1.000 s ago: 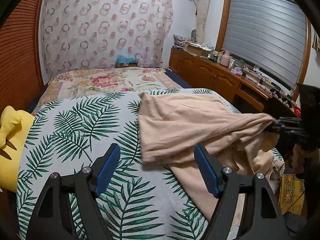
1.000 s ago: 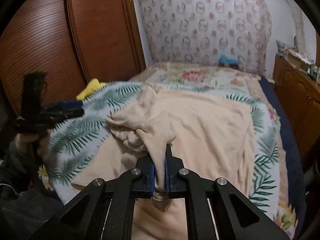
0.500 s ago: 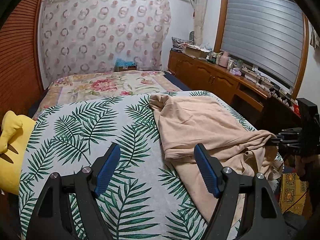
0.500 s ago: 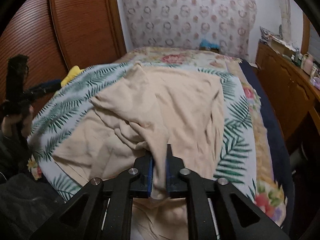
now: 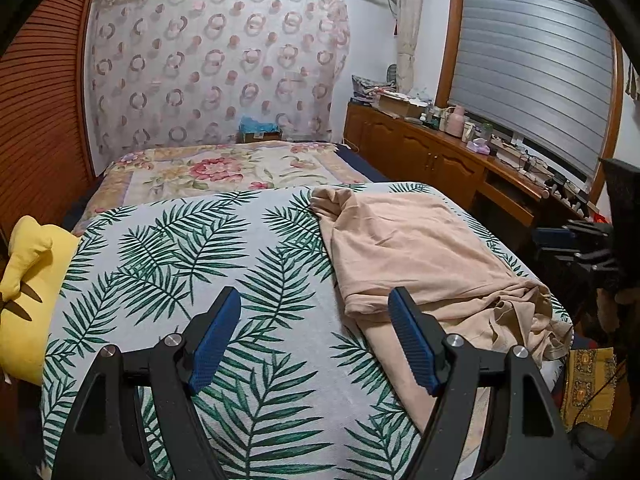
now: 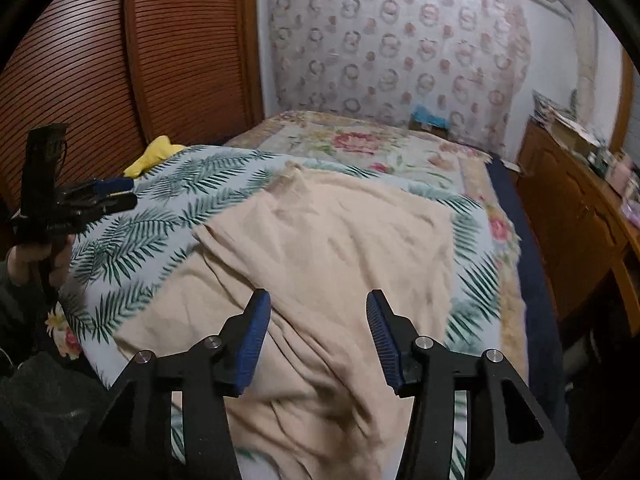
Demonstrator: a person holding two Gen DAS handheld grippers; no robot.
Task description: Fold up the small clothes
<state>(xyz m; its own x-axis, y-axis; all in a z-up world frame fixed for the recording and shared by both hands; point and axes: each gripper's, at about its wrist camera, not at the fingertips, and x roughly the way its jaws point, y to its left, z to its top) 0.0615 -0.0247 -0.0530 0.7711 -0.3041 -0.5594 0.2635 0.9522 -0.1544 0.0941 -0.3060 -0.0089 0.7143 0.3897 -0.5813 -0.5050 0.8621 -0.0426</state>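
A beige garment (image 5: 416, 256) lies on the palm-leaf bedspread (image 5: 180, 264), folded over on itself, with a bunched part hanging at the bed's near right edge. In the right wrist view the garment (image 6: 320, 248) spreads below my right gripper (image 6: 316, 316), which is open and empty just above the cloth. My left gripper (image 5: 314, 312) is open and empty above the bedspread, left of the garment's near corner. The right gripper shows in the left wrist view (image 5: 568, 240), and the left gripper in the right wrist view (image 6: 116, 194).
A yellow cushion (image 5: 28, 276) lies at the bed's left edge. A floral quilt (image 5: 216, 168) covers the far half of the bed. A wooden wardrobe (image 6: 120, 60) stands on the left, a cluttered wooden cabinet (image 5: 440, 152) along the right wall.
My right gripper has pulled the garment toward the bed's right edge, then opened and let it go. The cloth now lies flat. My left gripper stays open.
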